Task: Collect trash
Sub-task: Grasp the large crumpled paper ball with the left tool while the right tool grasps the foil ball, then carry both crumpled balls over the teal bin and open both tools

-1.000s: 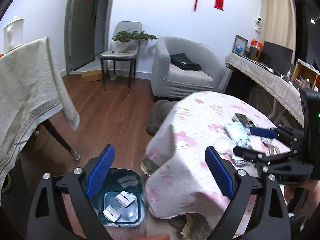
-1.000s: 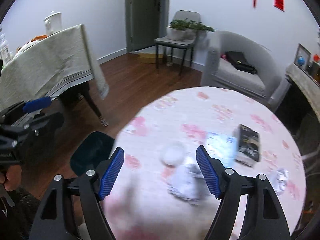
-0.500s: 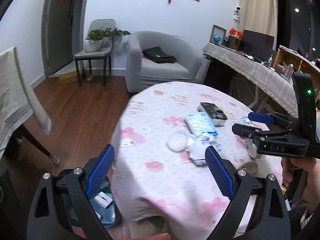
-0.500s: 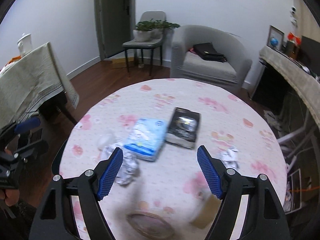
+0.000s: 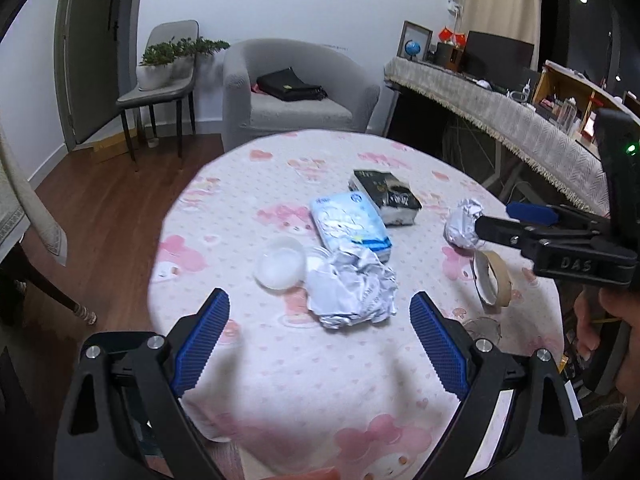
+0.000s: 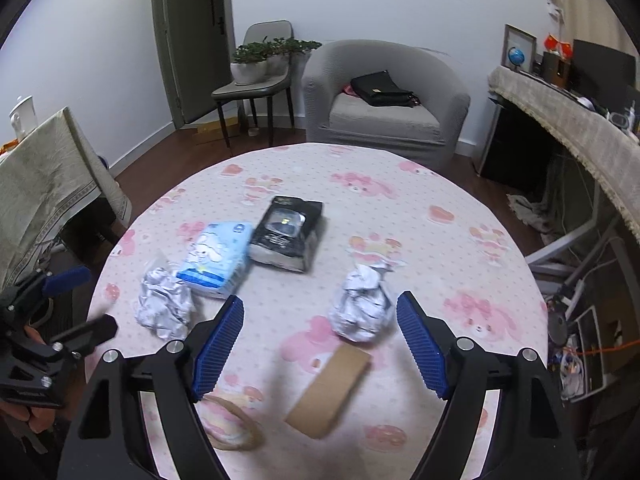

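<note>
A crumpled paper ball (image 5: pixel 352 290) lies on the round pink-patterned table (image 5: pixel 320 380), just ahead of my open, empty left gripper (image 5: pixel 320 330); it also shows in the right wrist view (image 6: pixel 164 308). A second crumpled ball (image 6: pixel 362 306) lies between the fingers of my open right gripper (image 6: pixel 320 338), a little ahead of them; in the left wrist view this ball (image 5: pixel 464 226) sits by the right gripper's tips. A small clear plastic cup (image 5: pixel 280 268) lies left of the first ball.
A blue tissue pack (image 6: pixel 216 258) and a black box (image 6: pixel 288 234) lie mid-table. A tape roll (image 5: pixel 492 278) and a brown cardboard piece (image 6: pixel 328 394) lie near the right gripper. A grey armchair (image 6: pixel 384 104), chair with plants (image 6: pixel 256 76) and cloth-covered table (image 6: pixel 44 172) stand around.
Both grippers have swung from the floor bin on the left to over the table. The left now faces the first paper ball, the right faces the second. Both stay open.
</note>
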The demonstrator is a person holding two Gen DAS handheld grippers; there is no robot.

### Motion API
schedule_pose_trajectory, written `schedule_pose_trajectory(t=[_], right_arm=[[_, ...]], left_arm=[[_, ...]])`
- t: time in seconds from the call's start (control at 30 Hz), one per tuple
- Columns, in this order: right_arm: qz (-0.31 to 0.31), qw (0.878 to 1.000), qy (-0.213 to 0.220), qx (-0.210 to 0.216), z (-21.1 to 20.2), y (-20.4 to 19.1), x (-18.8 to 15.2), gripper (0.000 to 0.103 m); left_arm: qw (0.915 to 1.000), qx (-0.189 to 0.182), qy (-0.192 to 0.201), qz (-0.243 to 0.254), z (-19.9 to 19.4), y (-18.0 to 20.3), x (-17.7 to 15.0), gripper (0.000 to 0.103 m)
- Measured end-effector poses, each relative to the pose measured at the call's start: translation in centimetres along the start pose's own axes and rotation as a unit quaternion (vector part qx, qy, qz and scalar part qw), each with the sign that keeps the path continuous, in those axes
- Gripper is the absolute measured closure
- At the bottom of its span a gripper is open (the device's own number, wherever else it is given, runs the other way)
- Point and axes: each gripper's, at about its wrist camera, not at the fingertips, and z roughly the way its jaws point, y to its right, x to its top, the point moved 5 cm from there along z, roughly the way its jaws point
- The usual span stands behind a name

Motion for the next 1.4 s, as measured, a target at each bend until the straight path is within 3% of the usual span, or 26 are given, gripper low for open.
schedule_pose_trajectory(t=[0.57,0.83,1.13,1.2,1.4], right_arm=[[0.006,1.000,-0.021,0.003,0.7,2.7,-1.4,0.020],[0.013,1.000,-0.024,0.011,1.7,3.1,-1.2,0.020],[0.016,0.999,-0.031,0.011,3.2,2.8,-0.6,0.020],[0.013,0.999,-0.034,0.008,3.7,2.8,-0.7,0.034],[0.016,0.999,-0.049,0.007,5.0,3.0,-0.8,0.048]], left_arm=[[0.9988,0.038,-0.029,-0.008,4.2,2.2,-0.2,0.011],[0.9978,0.048,-0.038,-0.025,5.1,2.2,-0.1,0.033],[0.9981,0.045,-0.033,-0.028,4.6,1.6,-0.2,0.044],[0.9983,0.036,-0.033,-0.034,4.4,1.6,-0.3,0.044],[0.9991,0.029,-0.023,-0.022,3.6,1.7,-0.1,0.044]])
